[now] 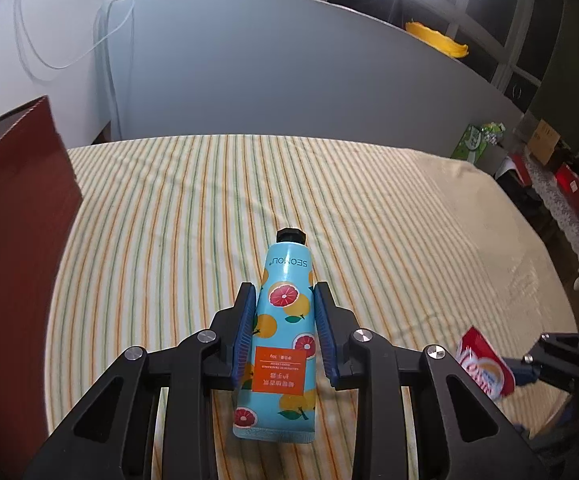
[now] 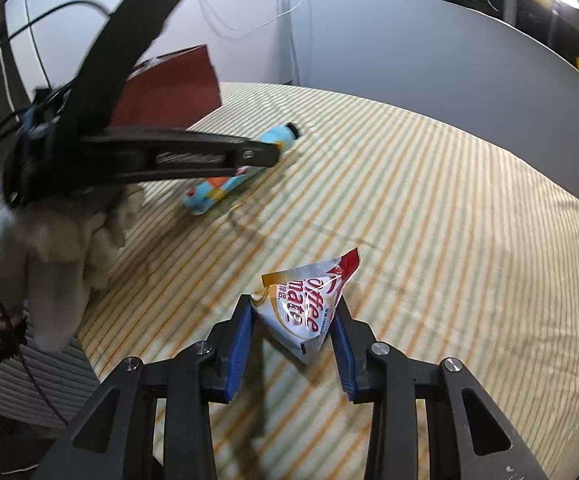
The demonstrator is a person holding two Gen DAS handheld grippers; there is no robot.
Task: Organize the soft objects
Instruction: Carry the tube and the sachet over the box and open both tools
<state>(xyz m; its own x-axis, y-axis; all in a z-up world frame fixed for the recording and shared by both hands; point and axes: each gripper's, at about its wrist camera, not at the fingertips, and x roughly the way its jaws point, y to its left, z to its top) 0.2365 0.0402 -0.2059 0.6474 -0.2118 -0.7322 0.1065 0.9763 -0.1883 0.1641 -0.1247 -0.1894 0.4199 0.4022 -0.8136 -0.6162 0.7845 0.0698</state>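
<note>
Left wrist view shows the left gripper [image 1: 283, 300] grasping a blue hand cream tube [image 1: 283, 332] with orange and grapefruit pictures; both blue pads [image 1: 245, 336] press on its sides, and its black cap [image 1: 290, 235] points toward the far edge of the striped cloth [image 1: 389, 220]. Whether the tube is lifted from the cloth cannot be told. A red-brown box [image 1: 17, 216] stands at the left edge of the cloth.

Right wrist view shows the right gripper [image 2: 295, 312] clenched on a white and red coffee creamer sachet [image 2: 309, 304], crumpled between the pads and off the cloth near its front edge. A fluffy sleeve [image 2: 57, 256] shows behind the left gripper. A grey partition [image 1: 289, 72] rises behind the far edge.
</note>
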